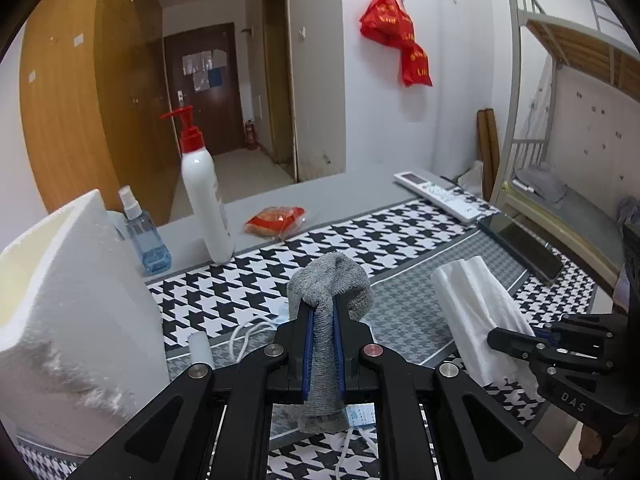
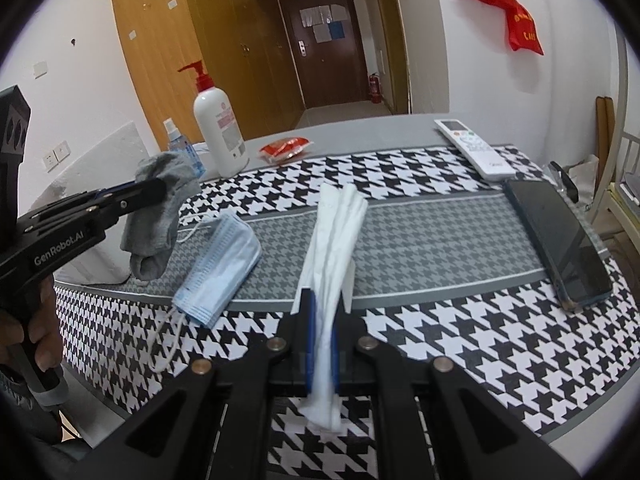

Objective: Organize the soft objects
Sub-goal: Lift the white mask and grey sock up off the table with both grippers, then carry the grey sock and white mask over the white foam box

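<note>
Gripping a grey sock (image 1: 325,320), the left gripper (image 1: 323,312) holds it clear above the checked tablecloth (image 2: 460,328). Closed jaws of the right gripper (image 2: 324,320) pinch a white tissue (image 2: 334,232), beside a blue face mask (image 2: 218,268).

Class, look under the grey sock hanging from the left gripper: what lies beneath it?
Under the grey sock, clamped in the left gripper, lies the houndstooth cloth, with the blue face mask beside it. The patch directly behind the sock is hidden.
</note>
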Available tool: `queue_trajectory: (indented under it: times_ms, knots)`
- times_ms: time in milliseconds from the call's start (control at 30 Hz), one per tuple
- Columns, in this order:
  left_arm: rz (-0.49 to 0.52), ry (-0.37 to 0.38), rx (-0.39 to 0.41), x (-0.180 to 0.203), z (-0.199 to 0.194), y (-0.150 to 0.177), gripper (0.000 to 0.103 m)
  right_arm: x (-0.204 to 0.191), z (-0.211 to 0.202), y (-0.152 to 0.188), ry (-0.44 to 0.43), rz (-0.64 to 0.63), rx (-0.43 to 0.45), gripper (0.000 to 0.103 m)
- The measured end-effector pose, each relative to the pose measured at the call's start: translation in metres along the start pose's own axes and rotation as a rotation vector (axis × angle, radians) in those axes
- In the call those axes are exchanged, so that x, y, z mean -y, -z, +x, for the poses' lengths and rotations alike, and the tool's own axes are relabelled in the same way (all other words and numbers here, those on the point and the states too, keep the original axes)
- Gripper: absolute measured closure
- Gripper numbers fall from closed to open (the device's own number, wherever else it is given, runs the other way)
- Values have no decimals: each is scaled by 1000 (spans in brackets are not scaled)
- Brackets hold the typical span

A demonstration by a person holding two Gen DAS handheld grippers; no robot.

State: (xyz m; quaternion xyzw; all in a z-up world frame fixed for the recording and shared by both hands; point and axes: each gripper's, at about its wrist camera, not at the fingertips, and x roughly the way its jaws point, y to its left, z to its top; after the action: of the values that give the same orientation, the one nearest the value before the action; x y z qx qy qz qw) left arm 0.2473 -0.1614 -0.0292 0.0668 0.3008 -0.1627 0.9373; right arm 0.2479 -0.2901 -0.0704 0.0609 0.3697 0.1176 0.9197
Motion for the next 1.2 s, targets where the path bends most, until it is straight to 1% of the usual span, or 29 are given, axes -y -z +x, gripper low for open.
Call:
queue_trajectory:
  times_ms: [300,500,700,1100,1200]
  knots:
    - [-13,-11,48,-9,-25,1,93,-22,-20,-8,-13,-54,47,94]
    - [-24,-27,84,-17,-44,1,93,-37,-34,-17,-41,-89,92,94]
    - [-35,-37,110,-26,-61,0,93,-55,-42,-27,-47,-132,116,94]
    - [-44,-67,167,-42,-86,-11,93,-71,-54,-48,-78,-166,165,94]
    - [-48,-86,179,-46,-90,-15,93,-76,-56,-51,-83,-177,176,94]
